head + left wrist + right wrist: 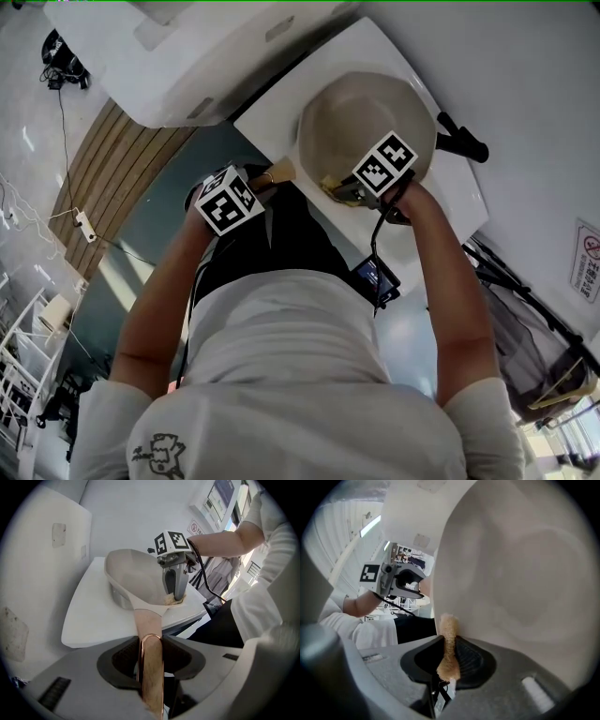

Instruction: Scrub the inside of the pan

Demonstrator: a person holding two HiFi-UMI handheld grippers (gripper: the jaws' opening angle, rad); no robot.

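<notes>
My right gripper [447,644] is pinching a tan, fibrous scrub pad [449,632]. Both jaws are pressing its lower half flat and its frayed tip is sticking out ahead of them. That tip is lying against the inside wall of the pan [525,573], low on the side nearest me, close to where the handle joins. My left gripper [150,654] is clamping the pan's handle [151,667], a slim wood-coloured bar with a copper-coloured edge. The jaws are standing partly apart because the bar is filling the gap between them.

The pan is sitting on a white tabletop [89,616], near the edge closest to me, with its handle reaching out over that edge. It seems tipped a little toward me, though I cannot be sure.

I am judging the pan to be stiff and fairly heavy, with a smooth pale lining that the pad should slide over easily. The handle is the right place to hold it, since a push on the wall could spin or skate the pan across the slick top. The pad is soft and will be folding under pressure, so I should be gripping it low.

My right forearm is reaching in from the right, with the gripper angling down into the bowl. My left forearm is staying close to my body, its gripper sloping down along the handle.
</notes>
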